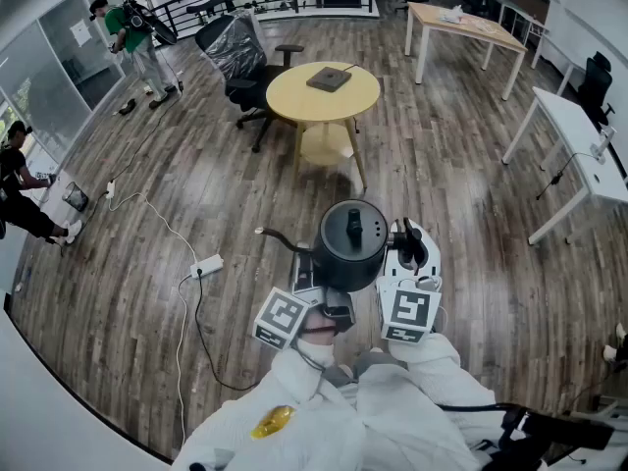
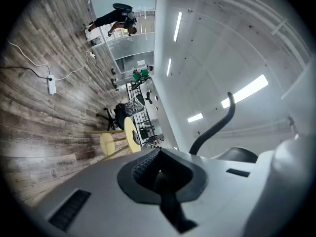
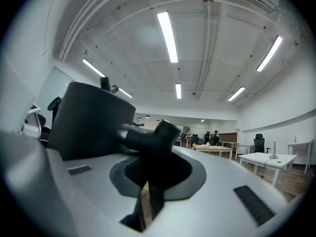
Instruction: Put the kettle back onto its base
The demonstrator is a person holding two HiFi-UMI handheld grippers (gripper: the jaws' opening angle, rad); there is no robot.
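A black gooseneck kettle [image 1: 351,243] hangs in the air close in front of me, its thin spout [image 1: 278,237] pointing left. My right gripper [image 1: 405,245] is at the kettle's right side and shut on its black handle [image 3: 146,133]; the kettle body [image 3: 89,122] fills the left of the right gripper view. My left gripper [image 1: 316,283] sits low beside the kettle with its jaws together and nothing between them; the spout [image 2: 217,127] and lid [image 2: 242,154] show past it. The dark square kettle base [image 1: 329,78] lies on the round yellow table [image 1: 294,101] farther ahead.
A black office chair [image 1: 235,52] stands left of the round table. A white power strip [image 1: 206,265] and its cable lie on the wooden floor to my left. White desks [image 1: 579,145] line the right side. People stand at the far left [image 1: 132,32].
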